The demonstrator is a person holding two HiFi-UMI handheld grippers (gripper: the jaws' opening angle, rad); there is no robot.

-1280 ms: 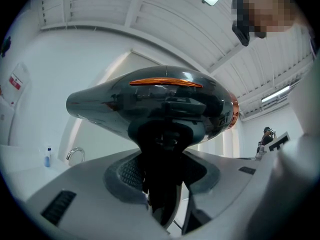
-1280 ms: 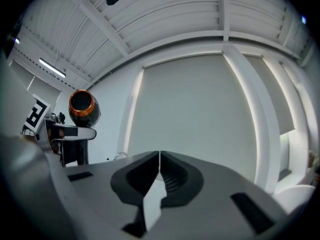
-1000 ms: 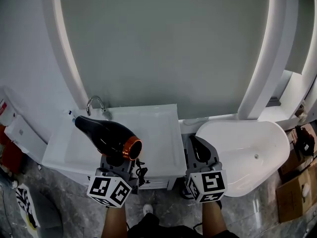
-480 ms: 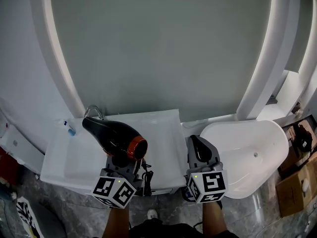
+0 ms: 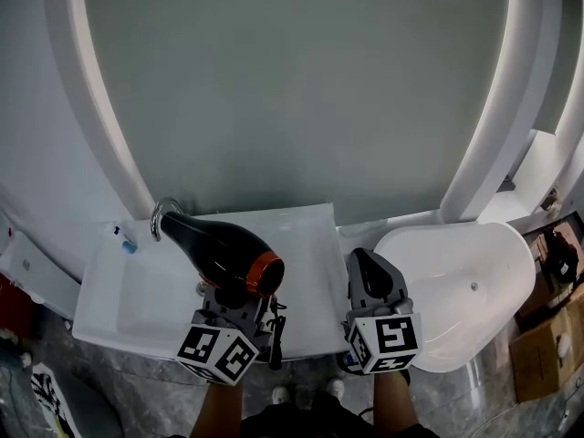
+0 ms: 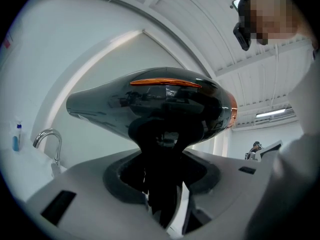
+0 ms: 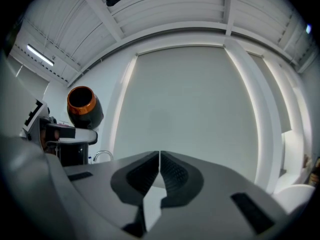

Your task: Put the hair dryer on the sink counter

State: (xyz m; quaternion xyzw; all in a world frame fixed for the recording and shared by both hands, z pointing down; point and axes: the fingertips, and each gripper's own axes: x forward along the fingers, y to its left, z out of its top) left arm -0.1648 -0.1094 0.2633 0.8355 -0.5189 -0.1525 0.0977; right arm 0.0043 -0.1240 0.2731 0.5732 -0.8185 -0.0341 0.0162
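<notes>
- The sink counter (image 5: 119,299) lay below and just ahead of both grippers.
- The hair dryer (image 5: 224,252) hung above its basin, with the long axis running from the nozzle by the faucet (image 5: 162,215) to the orange-ringed end at the right.
- The left gripper (image 5: 230,296) clamped the dryer's handle from beneath, so it was the carrying hand.
- The right gripper (image 5: 367,272) sat just beside it, empty, with its jaws pressed together.

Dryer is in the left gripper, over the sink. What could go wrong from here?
The nozzle of the hair dryer points at the faucet and looks close; lowering may knock it. The left gripper grips only the handle under the bulky body, so it could tip. The cord dangles by the front edge of the sink and might snag.
</notes>
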